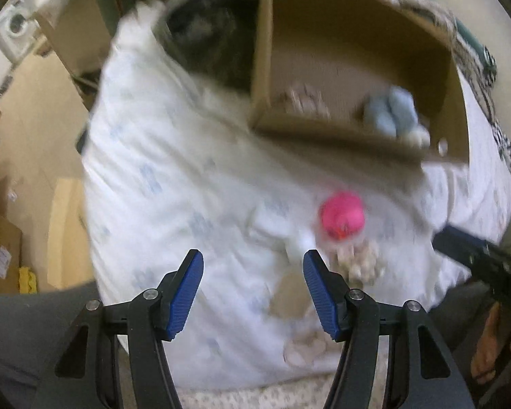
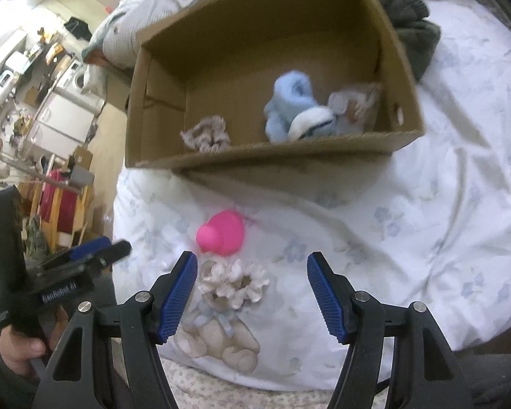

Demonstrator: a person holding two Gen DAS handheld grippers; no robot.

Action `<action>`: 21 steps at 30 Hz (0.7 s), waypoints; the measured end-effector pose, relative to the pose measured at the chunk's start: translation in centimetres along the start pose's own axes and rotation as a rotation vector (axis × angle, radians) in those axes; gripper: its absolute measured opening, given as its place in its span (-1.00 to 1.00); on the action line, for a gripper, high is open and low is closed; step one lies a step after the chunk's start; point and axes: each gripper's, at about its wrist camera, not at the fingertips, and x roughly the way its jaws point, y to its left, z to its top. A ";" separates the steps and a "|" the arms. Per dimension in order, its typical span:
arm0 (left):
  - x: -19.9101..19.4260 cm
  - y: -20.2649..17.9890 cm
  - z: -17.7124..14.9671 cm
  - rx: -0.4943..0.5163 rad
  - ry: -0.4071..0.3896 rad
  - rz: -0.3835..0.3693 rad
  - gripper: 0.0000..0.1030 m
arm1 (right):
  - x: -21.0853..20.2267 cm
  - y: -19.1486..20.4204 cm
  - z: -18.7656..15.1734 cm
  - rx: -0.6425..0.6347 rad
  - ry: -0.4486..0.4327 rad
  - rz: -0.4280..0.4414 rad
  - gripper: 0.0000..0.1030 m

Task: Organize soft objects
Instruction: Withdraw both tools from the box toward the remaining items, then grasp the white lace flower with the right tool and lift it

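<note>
A pink soft toy (image 2: 222, 235) lies on the white flowered bedcover, with a cream scrunchie (image 2: 235, 281) just in front of it. Both show blurred in the left wrist view: the pink toy (image 1: 341, 218) and the scrunchie (image 1: 362, 262). An open cardboard box (image 2: 272, 151) behind them holds a light blue plush (image 2: 289, 102), a white-and-blue sock (image 2: 312, 123), a beige scrunchie (image 2: 206, 134) and a pale cloth (image 2: 352, 104). My right gripper (image 2: 252, 259) is open just above the cream scrunchie. My left gripper (image 1: 253, 259) is open and empty, left of the pink toy.
A dark grey garment (image 2: 412, 30) lies right of the box. The bedcover (image 2: 426, 204) has a printed teddy bear (image 2: 218, 337) near its front edge. The floor and cluttered furniture (image 2: 51, 109) lie to the left. The left gripper (image 2: 85, 255) shows in the right wrist view.
</note>
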 end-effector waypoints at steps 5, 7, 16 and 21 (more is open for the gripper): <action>2.8 -2.3 -1.6 0.083 0.121 -0.040 0.11 | 1.2 -0.2 0.1 0.021 0.034 -0.018 0.37; 3.7 -3.5 -1.9 0.126 0.139 -0.040 0.02 | 1.3 -0.5 0.2 0.034 0.039 -0.013 0.37; 6.4 -5.7 -2.2 0.200 0.193 -0.022 -0.67 | 3.1 -0.9 0.2 0.068 0.113 0.017 0.37; 4.9 -4.9 -2.4 0.155 0.175 -0.067 -0.83 | 5.0 0.1 0.3 0.067 0.171 0.042 0.37</action>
